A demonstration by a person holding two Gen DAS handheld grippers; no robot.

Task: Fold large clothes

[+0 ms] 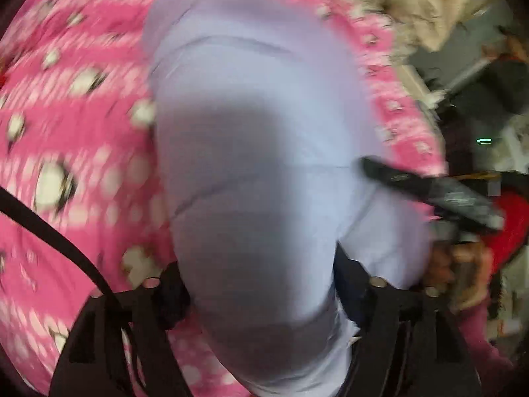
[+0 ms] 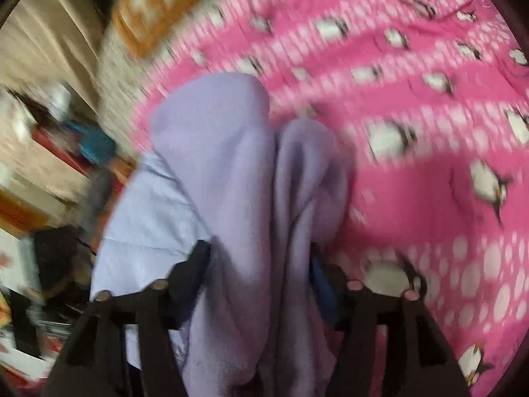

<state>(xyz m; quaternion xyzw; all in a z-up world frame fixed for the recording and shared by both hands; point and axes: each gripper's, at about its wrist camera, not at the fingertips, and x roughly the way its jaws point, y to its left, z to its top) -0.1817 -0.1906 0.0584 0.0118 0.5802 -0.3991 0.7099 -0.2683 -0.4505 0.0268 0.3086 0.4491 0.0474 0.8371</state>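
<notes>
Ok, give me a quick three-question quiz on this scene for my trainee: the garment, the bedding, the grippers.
1. True or false: the lilac fleece garment lies on a bare wooden table.
2. The pink fleece blanket is printed with: A penguins, B flowers, C cars.
3. Fill in: in the right wrist view, the ___ lies between the fingers of the right gripper.
Key: 1 false, it lies on the pink fleece blanket; 2 A; 3 lilac fleece garment.
</notes>
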